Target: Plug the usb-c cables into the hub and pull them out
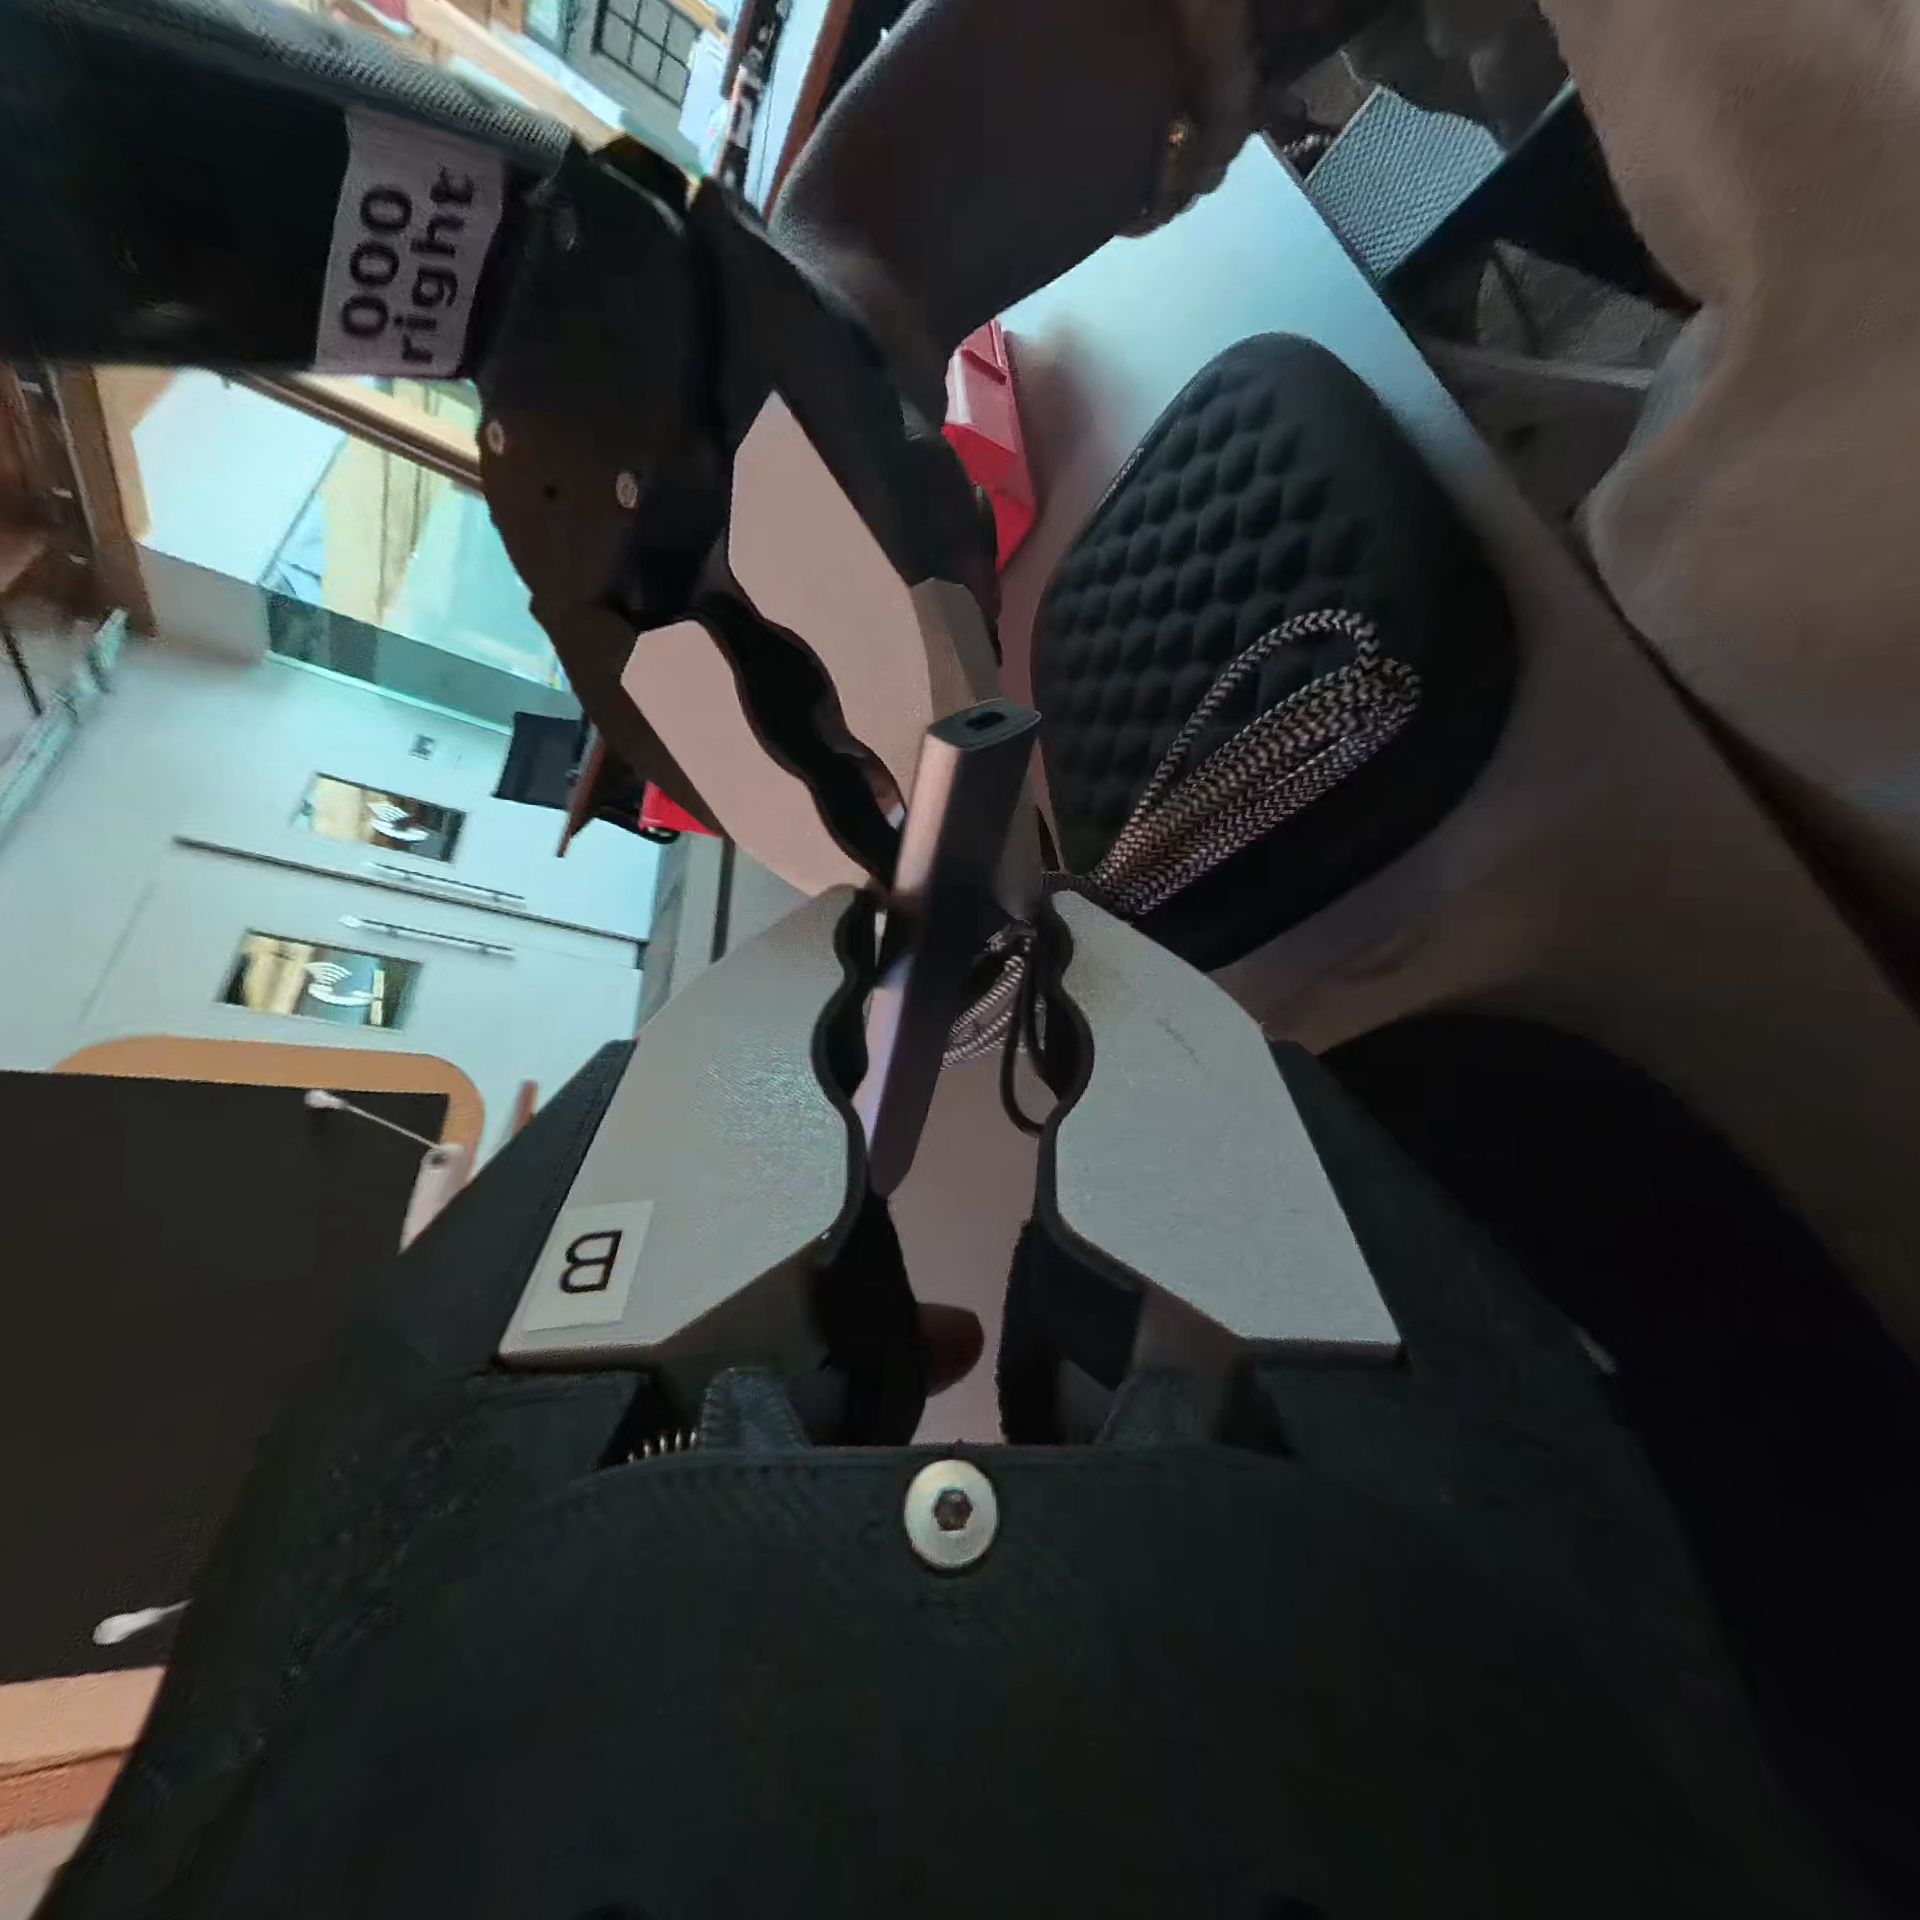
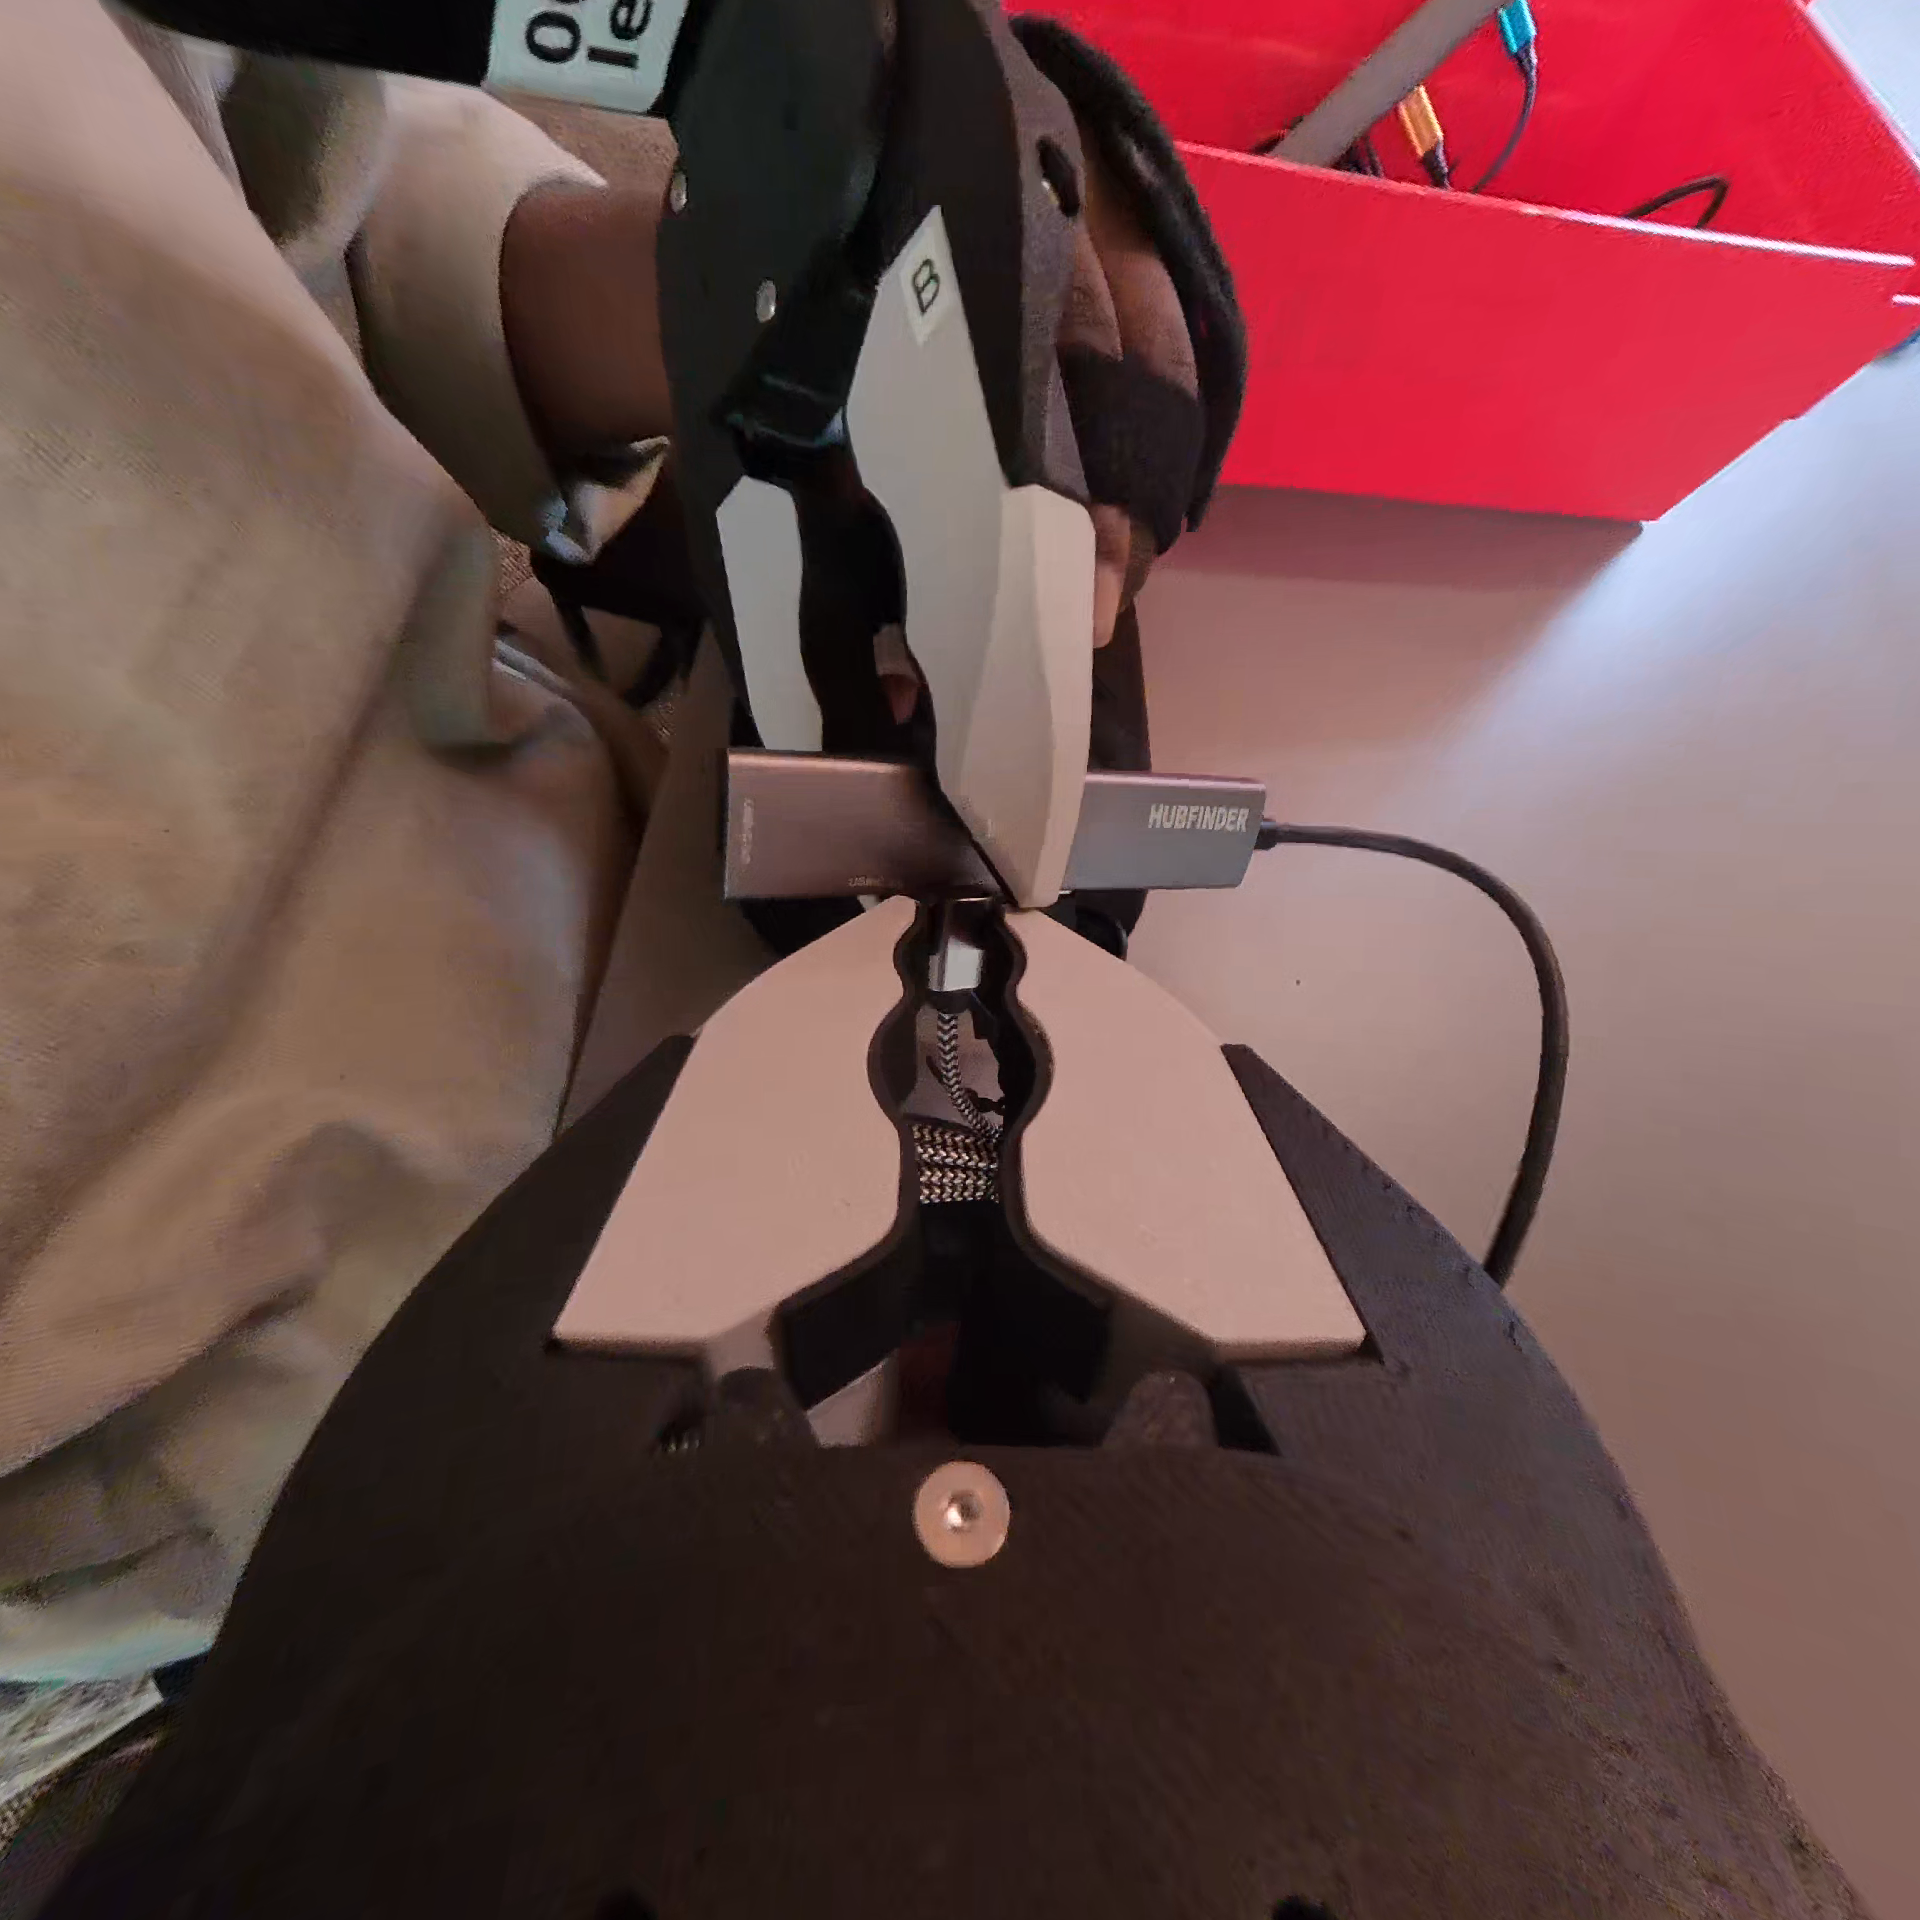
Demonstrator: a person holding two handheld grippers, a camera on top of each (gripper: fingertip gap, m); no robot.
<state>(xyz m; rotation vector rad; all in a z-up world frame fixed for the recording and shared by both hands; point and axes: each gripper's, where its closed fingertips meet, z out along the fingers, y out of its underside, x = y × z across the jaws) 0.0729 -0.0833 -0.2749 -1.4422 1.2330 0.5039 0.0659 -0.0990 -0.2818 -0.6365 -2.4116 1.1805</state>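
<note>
The grey hub (image 2: 821, 826) lies crosswise in the right wrist view. My left gripper (image 2: 904, 800) comes down from above and is shut on its middle. In the left wrist view I see the hub (image 1: 961, 821) end-on between my left gripper (image 1: 956, 914) fingertips. My right gripper (image 2: 956, 920) is shut on the silver USB-C plug (image 2: 954, 961) of a black-and-white braided cable (image 2: 956, 1158). The plug's tip meets the hub's long side; how deep it sits is hidden. The right gripper's fingers (image 1: 821, 603) reach in from the upper left.
The hub's own black cable (image 2: 1538, 987) loops off to the right over the pale table (image 2: 1558, 727). A red bin (image 2: 1507, 343) with cables stands behind. A black quilted pouch (image 1: 1247, 582) lies under the braided cable's loop (image 1: 1278, 727). A person's beige sleeve (image 2: 208, 727) is at the left. Only a small space, under 4 cm, lies between the two pairs of fingers.
</note>
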